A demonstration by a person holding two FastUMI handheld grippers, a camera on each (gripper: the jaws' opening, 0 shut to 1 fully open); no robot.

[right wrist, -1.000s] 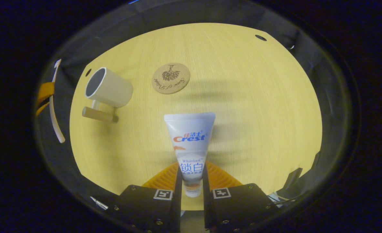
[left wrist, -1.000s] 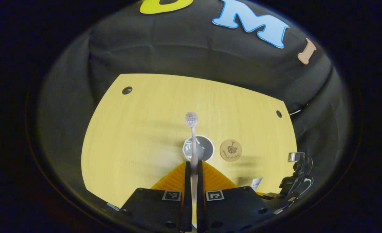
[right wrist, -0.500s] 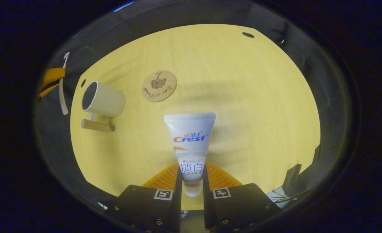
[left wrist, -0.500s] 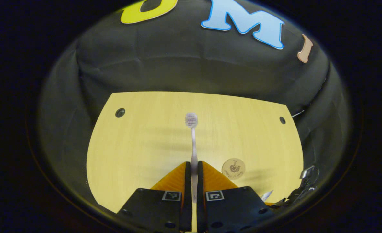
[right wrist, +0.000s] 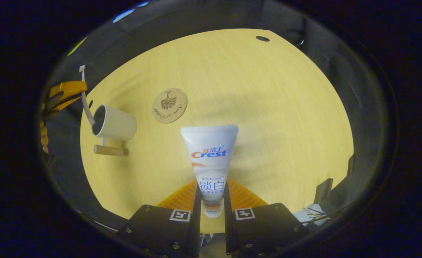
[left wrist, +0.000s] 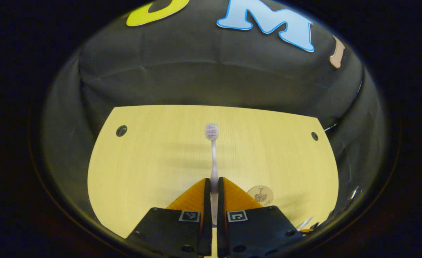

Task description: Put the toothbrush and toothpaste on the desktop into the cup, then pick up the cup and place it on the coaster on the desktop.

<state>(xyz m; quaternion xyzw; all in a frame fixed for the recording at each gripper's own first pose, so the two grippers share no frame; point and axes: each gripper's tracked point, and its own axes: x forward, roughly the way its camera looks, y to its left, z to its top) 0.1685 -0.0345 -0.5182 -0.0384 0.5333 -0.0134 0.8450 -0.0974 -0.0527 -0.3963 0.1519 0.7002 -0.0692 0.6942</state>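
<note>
Between the two fingers of the left gripper (left wrist: 211, 215) sits the toothbrush (left wrist: 213, 157), pinched tight by its handle, with the bristles pointing up and away over the desktop (left wrist: 142, 157). Just to its right lies the round coaster (left wrist: 260, 195). Over in the right gripper view, the right gripper (right wrist: 211, 211) squeezes the toothpaste (right wrist: 209, 161) near its cap end. To the left stands the cup (right wrist: 114, 123), its wooden handle toward the camera. The coaster (right wrist: 169, 105) lies flat near the cup, not touching it.
</note>
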